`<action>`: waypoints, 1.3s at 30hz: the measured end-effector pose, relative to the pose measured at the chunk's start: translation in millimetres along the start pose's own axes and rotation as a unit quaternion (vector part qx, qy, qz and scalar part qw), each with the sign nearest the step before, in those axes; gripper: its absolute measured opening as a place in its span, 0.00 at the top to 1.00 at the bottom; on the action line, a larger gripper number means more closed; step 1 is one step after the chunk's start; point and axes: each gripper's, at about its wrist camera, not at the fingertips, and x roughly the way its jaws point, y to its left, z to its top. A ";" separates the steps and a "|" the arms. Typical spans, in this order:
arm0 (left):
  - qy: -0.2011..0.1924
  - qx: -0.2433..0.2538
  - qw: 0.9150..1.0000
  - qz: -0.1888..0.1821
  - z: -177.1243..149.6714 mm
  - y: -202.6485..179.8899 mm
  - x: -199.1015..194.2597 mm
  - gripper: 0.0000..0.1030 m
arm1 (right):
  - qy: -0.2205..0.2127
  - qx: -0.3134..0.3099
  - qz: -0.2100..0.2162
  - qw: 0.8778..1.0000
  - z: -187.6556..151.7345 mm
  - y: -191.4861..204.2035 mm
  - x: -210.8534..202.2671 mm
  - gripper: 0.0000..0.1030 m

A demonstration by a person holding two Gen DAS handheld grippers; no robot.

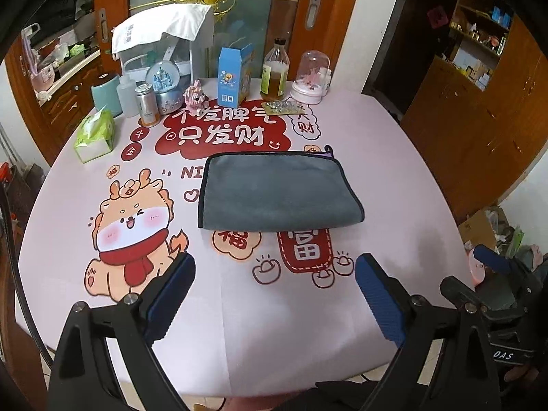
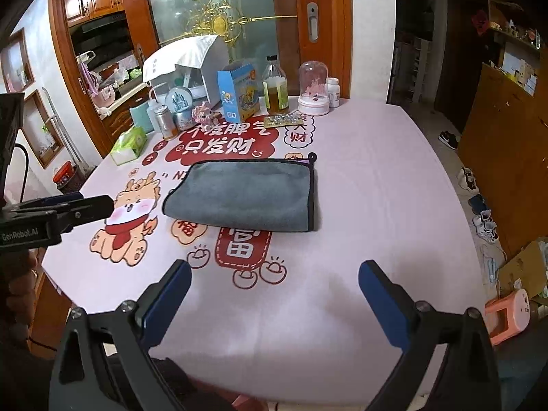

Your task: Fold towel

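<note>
A grey towel [image 1: 279, 191] with black trim lies folded flat in the middle of the pink printed tablecloth [image 1: 239, 325]; it also shows in the right wrist view [image 2: 245, 193]. A small loop sticks out at its far right corner. My left gripper [image 1: 274, 274] is open and empty, held above the table's near edge, short of the towel. My right gripper [image 2: 274, 281] is open and empty, also near the front edge. The right gripper shows at the right of the left wrist view [image 1: 493, 260]; the left gripper shows at the left of the right wrist view [image 2: 96, 202].
Along the table's far edge stand a tissue pack [image 1: 96, 135], a tin [image 1: 147, 104], a snow globe [image 1: 164, 84], a blue carton [image 1: 234, 75], a glass bottle [image 1: 274, 72], a glass dome [image 1: 310, 77] and a white box [image 1: 164, 41]. Wooden cabinets [image 2: 507, 157] stand right.
</note>
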 end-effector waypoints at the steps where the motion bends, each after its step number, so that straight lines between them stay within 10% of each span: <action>1: -0.002 -0.003 1.000 0.001 -2.2 -1.1 -5.9 0.09 | 0.000 0.001 0.001 1.000 0.0 0.5 -3.5 0.04; 39: -0.059 -0.010 0.990 0.127 -39.6 -25.1 -46.5 0.09 | -0.028 0.015 -0.009 0.999 -14.6 42.8 -41.5 0.04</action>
